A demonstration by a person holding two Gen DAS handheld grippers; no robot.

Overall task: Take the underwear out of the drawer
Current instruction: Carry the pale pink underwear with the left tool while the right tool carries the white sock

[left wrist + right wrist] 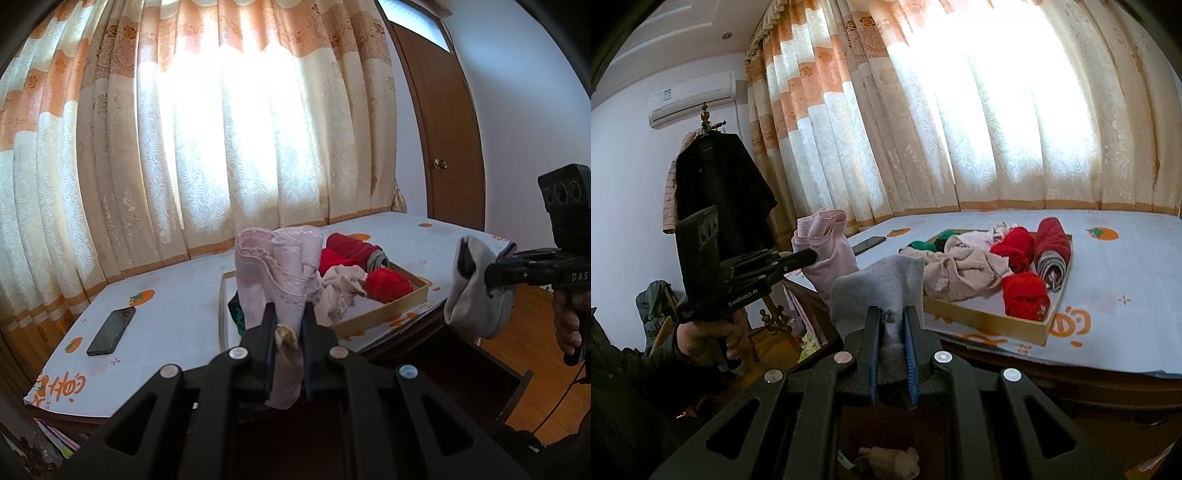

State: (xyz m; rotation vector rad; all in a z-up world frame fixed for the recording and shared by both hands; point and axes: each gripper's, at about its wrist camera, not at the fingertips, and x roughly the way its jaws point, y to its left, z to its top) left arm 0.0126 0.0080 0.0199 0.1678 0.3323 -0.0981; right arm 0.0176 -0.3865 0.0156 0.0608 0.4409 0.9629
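left gripper [289, 325]: fingers nearly closed, clamped on a pale pink pair of underwear [275, 269]. The cloth stands up above the fingers and a tail hangs below them. Off the tabletop, clear of everything.

right gripper [892, 325]: same deal, fingers pinched almost together on a grey pair of underwear [886, 280]. In the left wrist view it's out at about 3 o'clock, the grey piece drooping off the fingertips, a hand [569, 325] on the grip.

step in hand: looks to me like the lift-out. Both pieces are up in the air, on the near side of the tabletop [177, 325], so I'd say the grab part is done for these two.

drawer [993, 321]: the shallow wooden tray sitting on the tabletop, past the fingers at roughly 1 o'clock in the right wrist view. Still in it: a beige crumpled piece [960, 273], red rolls [1025, 299], a red-and-striped roll [1052, 251], something green [923, 244] at the far end.

next move: my guess is carry both pieces clear and set them down on bare tabletop, then go back in. Needs a spot away from the phone [110, 331], which lies at about 10 o'clock from the left gripper.

watch out: loose cloth could snag the drawer rim.
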